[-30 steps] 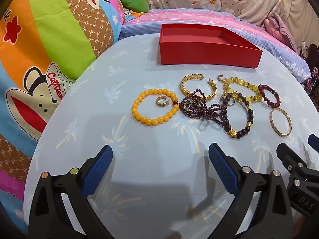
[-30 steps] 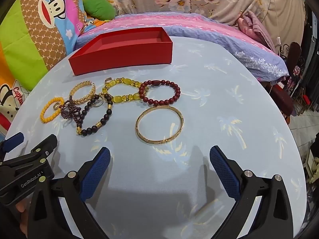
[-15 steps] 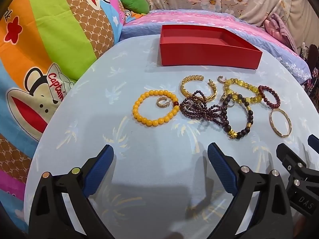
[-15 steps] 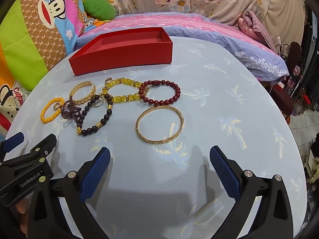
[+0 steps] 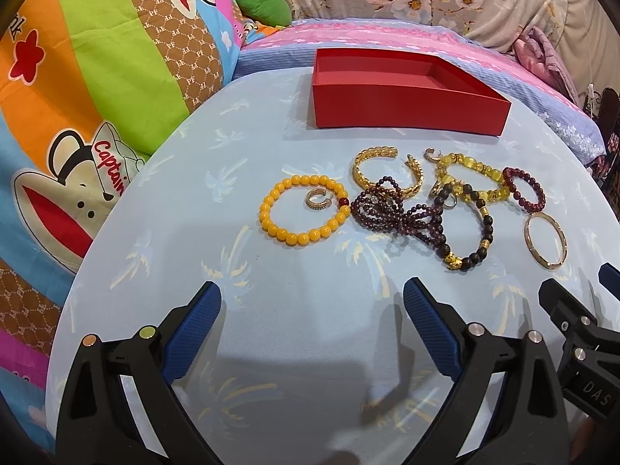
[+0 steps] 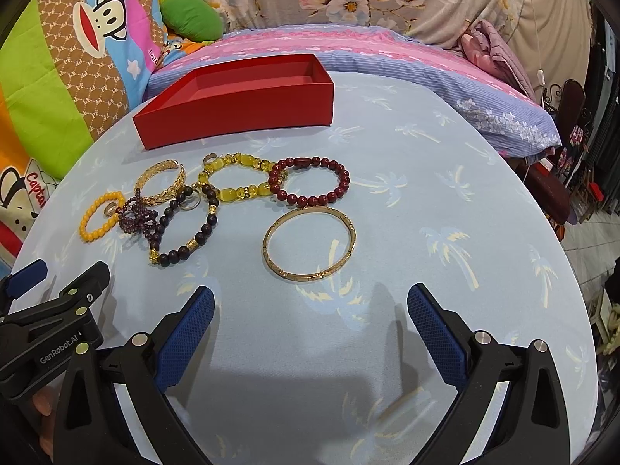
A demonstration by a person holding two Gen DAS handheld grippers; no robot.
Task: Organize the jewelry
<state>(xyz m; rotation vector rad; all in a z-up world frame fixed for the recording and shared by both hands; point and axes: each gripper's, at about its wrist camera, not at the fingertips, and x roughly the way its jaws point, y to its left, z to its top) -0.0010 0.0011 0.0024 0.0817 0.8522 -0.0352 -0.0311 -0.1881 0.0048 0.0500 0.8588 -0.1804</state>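
The left gripper [image 5: 312, 306] hangs low over the near part of the round table [image 5: 186, 201] with its jaws spread wide and nothing between them; the right gripper [image 6: 310, 306] is spread just as wide and likewise holds nothing. All the jewelry lies in a loose band running left to right across the middle of the table, beyond both tools and on the near side of the red box [image 5: 407, 110].

From the left wrist view the orange bead bracelet [image 5: 304, 211] lies straight ahead and slightly left of the left gripper, with a small gold ring [image 5: 318, 198] inside its loop; just right of it a tangle of dark purple beads [image 5: 391, 211] touches or overlaps the gold chain cuff [image 5: 381, 168] and the black bead bracelet [image 5: 467, 228]; I cannot tell which strand lies on top.

From the right wrist view the plain gold bangle [image 6: 309, 243] lies flat and apart from the rest, nearest of all pieces to the right gripper and almost dead ahead of it; beyond it the dark red bead bracelet [image 6: 309, 183] touches the yellow bead bracelet [image 6: 234, 178] on its left. By my judgement the bangle is the natural first pick for the right hand, the orange bracelet for the left.

The box stands at the far edge, open on top; its floor, as far as it shows, holds nothing, so the sorting looks not yet begun.
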